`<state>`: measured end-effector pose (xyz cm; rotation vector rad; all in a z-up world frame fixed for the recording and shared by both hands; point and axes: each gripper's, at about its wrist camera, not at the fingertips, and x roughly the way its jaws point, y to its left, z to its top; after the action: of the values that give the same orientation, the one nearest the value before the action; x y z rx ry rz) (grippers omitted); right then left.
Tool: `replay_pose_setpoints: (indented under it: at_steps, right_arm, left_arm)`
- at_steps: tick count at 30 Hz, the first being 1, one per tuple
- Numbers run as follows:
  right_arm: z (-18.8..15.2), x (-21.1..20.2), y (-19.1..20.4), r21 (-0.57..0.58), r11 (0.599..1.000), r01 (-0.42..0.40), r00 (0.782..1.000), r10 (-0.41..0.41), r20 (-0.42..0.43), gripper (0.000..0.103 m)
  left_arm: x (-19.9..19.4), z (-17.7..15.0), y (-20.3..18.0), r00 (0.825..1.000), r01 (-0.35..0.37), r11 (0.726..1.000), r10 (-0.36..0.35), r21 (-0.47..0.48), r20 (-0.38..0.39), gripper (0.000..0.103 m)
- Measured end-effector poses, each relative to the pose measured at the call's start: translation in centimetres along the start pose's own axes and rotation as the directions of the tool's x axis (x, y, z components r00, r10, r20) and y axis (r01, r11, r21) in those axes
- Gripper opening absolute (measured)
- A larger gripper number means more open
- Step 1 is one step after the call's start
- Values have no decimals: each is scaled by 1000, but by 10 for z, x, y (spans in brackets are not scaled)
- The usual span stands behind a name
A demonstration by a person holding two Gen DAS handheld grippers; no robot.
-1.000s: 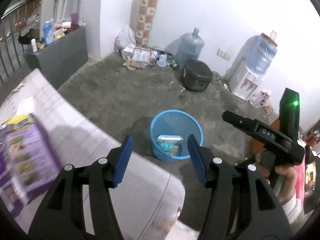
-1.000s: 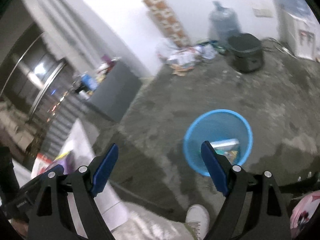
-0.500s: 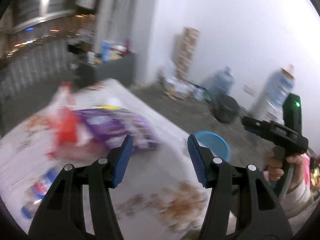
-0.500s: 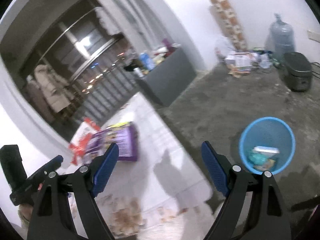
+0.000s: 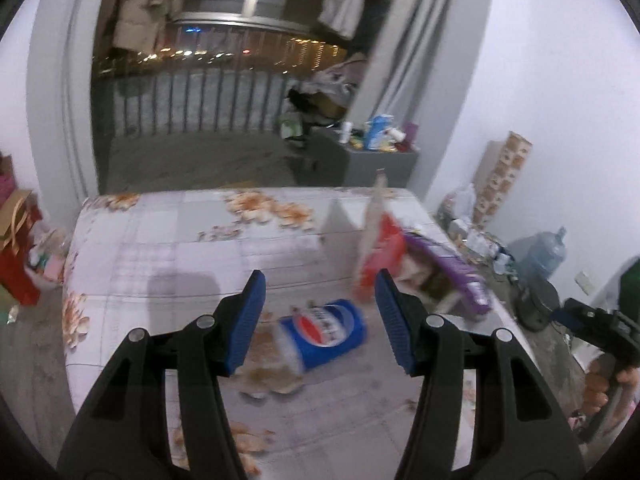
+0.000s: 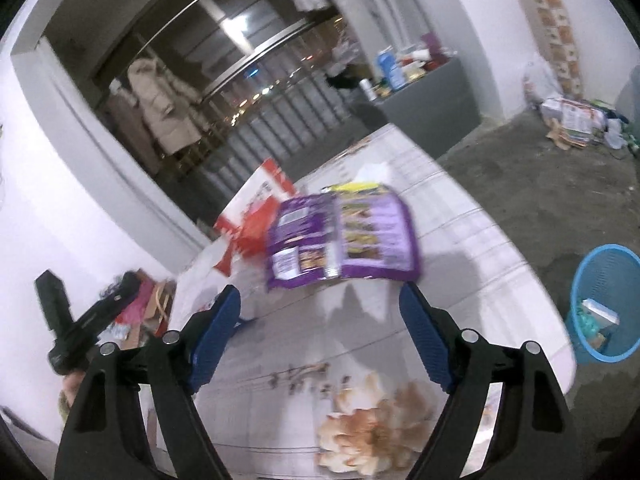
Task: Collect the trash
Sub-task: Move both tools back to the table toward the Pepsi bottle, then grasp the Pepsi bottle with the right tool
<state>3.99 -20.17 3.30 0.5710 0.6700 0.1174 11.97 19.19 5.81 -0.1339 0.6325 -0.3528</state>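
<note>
A blue Pepsi paper cup [image 5: 324,330] lies on its side on the floral tablecloth [image 5: 168,248], just beyond my open, empty left gripper [image 5: 320,320]. A red and white carton [image 5: 378,248] stands behind it, beside a purple snack bag [image 5: 452,280]. In the right wrist view the purple bag [image 6: 344,236] lies flat ahead of my open, empty right gripper [image 6: 320,332], with the red carton [image 6: 252,216] behind it. A blue mesh trash basket [image 6: 604,304] holding some rubbish stands on the floor right of the table.
A grey cabinet [image 5: 376,160] with bottles stands behind the table by the balcony railing. Red gift bags [image 5: 16,248] sit on the floor at the left. Water jugs [image 5: 544,256], a black cooker and piled boxes line the right wall.
Both grippers swung left from the floor basket to the table. The cup, carton and purple bag have come into view in front of them. Both grippers stay open.
</note>
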Motion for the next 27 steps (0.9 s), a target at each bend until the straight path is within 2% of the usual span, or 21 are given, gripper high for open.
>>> replay_pose_setpoints:
  at_steps: [3, 7, 10, 13, 16, 17, 20, 22, 25, 27]
  right_arm:
    - [-5, 18, 19, -14, 1000, -13, 999, 13, -39, 77]
    - [-14, 39, 34, -19, 999, -35, 995, 33, -95, 76]
    - [-20, 54, 44, -26, 999, -47, 990, 43, -138, 76]
    - [-27, 66, 51, -29, 998, -54, 983, 48, -176, 76]
    - [-32, 75, 55, -31, 998, -57, 977, 49, -207, 76]
    - [-34, 78, 55, -28, 998, -59, 974, 51, -219, 76]
    - [-39, 89, 55, -12, 998, -67, 963, 62, -261, 76]
    - [-45, 99, 55, 13, 997, -80, 952, 81, -296, 76]
    - [-58, 117, 52, 72, 994, -82, 931, 103, -351, 77]
    - [-66, 126, 46, 119, 990, -80, 913, 120, -390, 77]
  left_arm:
    - [23, -3, 21, 999, -18, 1000, 17, -12, -30, 48]
    - [74, -3, 49, 989, -63, 998, 62, -8, -133, 36]
    - [114, -6, 70, 970, -74, 997, 71, -5, -233, 28]
    - [142, -19, 84, 932, -57, 998, 41, -35, -359, 23]
    - [137, -33, 84, 909, -27, 997, -4, -69, -417, 23]
    - [134, -38, 83, 903, 0, 996, -38, -88, -428, 23]
    - [115, -61, 69, 867, 91, 984, -153, -152, -474, 23]
    - [107, -74, 61, 852, 126, 977, -195, -170, -486, 22]
    - [93, -91, 45, 836, 174, 966, -247, -190, -490, 22]
    - [87, -100, 37, 835, 185, 964, -258, -192, -487, 22]
